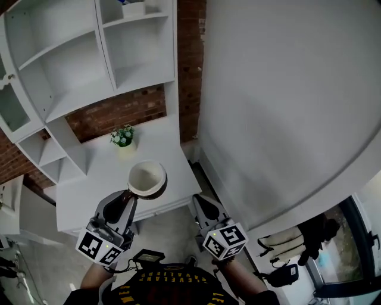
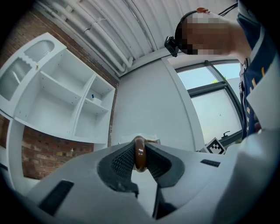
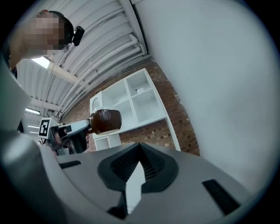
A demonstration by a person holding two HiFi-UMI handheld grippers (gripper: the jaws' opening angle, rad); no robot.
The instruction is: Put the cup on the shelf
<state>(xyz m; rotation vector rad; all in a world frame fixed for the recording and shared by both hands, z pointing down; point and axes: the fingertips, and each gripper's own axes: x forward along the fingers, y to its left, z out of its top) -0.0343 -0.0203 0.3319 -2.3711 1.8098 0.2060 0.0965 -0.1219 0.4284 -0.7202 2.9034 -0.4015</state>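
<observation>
The cup (image 1: 147, 179) is brown outside and cream inside, held up in the air over the white table (image 1: 169, 152) with its mouth facing the head camera. My left gripper (image 1: 131, 198) is shut on its brown handle (image 2: 139, 153), which shows edge-on between the ribbed pads. In the right gripper view the cup (image 3: 105, 121) hangs at the tip of the left gripper (image 3: 72, 129), in front of the shelf. The white shelf unit (image 1: 89, 59) rises behind the table, its compartments open. My right gripper (image 1: 200, 204) sits lower right of the cup, shut (image 3: 140, 162) with nothing in it.
A small potted plant (image 1: 122, 137) stands at the table's back by the brick wall (image 1: 119, 110). A small object (image 1: 133, 7) rests in an upper shelf compartment. A broad white wall (image 1: 286, 89) fills the right side. Bags (image 1: 297, 238) lie on the floor at lower right.
</observation>
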